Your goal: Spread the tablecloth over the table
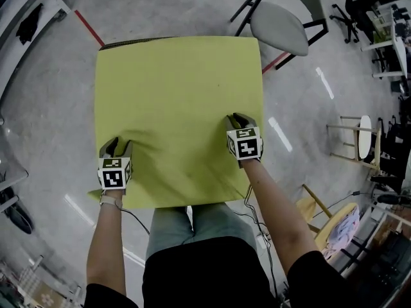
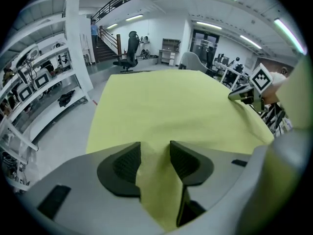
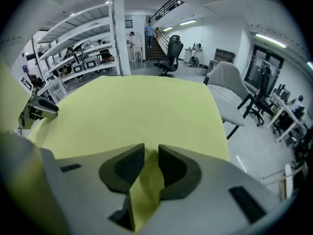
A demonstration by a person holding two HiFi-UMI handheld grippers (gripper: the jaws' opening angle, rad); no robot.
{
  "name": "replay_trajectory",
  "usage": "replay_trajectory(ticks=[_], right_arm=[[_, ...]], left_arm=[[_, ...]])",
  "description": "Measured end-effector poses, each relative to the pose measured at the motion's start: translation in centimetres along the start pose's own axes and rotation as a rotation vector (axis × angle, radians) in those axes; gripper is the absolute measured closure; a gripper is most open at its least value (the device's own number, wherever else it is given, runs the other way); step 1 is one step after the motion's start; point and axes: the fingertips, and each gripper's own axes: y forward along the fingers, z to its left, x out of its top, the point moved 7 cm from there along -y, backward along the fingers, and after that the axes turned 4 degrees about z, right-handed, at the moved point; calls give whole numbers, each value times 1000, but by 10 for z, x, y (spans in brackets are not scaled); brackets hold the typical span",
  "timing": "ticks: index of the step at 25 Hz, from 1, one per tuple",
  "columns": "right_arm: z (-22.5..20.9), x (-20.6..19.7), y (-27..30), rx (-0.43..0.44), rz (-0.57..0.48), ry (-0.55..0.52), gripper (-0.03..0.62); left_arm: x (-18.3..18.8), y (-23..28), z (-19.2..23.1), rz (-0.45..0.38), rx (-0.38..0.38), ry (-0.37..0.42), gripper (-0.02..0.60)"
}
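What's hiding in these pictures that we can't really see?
Table: head view, the tablecloth covers all but a dark far edge.
Grey chair: head view, the picture's top edge cuts off its back.
Person on the stairs: right gripper view, too small to make out.

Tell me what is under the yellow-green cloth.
Along the far side of the tablecloth only a thin dark edge shows, probably the table; everything else beneath is covered.

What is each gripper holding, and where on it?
Both hold the tablecloth: left gripper on a fold near its near-left corner, right gripper on a fold at its right edge.
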Motion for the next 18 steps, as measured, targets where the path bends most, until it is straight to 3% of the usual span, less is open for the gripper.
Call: replay_trajectory(ticks=[18], right_arm=[[-26, 60, 33, -34, -17, 74, 502]], left_arm=[[76, 39, 37, -87, -49, 72, 393]])
